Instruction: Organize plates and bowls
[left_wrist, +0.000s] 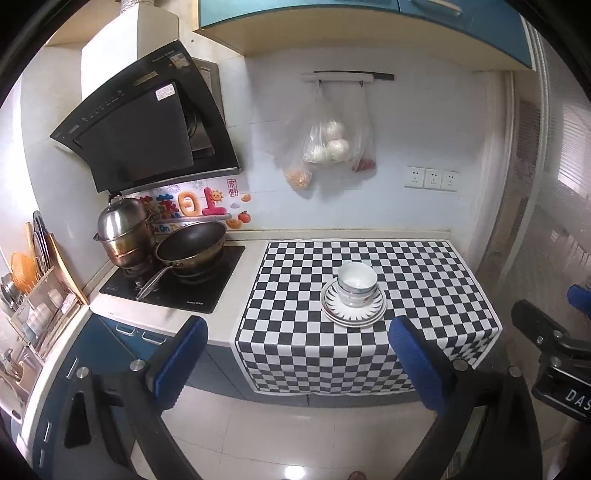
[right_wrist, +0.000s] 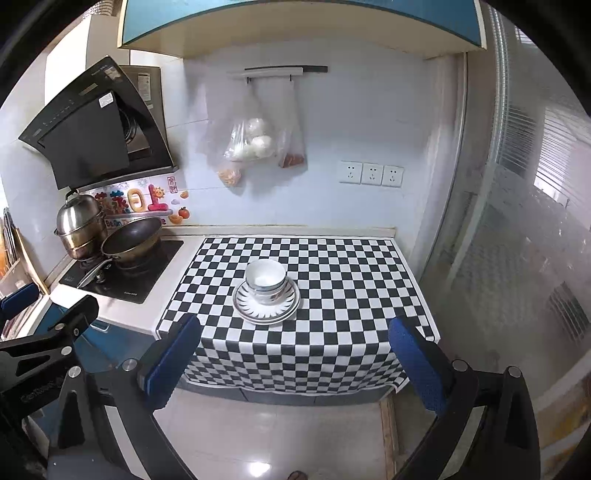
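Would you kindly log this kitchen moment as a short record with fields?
bowls: stacked bowls sit on the plates
plates: stacked plates on the checkered cloth
left gripper: left gripper open, holding nothing, short of the counter
right gripper: right gripper open, holding nothing
stove: pan and steel pot

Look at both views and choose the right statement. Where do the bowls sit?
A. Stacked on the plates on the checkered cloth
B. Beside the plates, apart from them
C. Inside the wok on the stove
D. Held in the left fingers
A: the bowls sit nested on top of the plates on the checkered cloth; both grippers are open and hold nothing.
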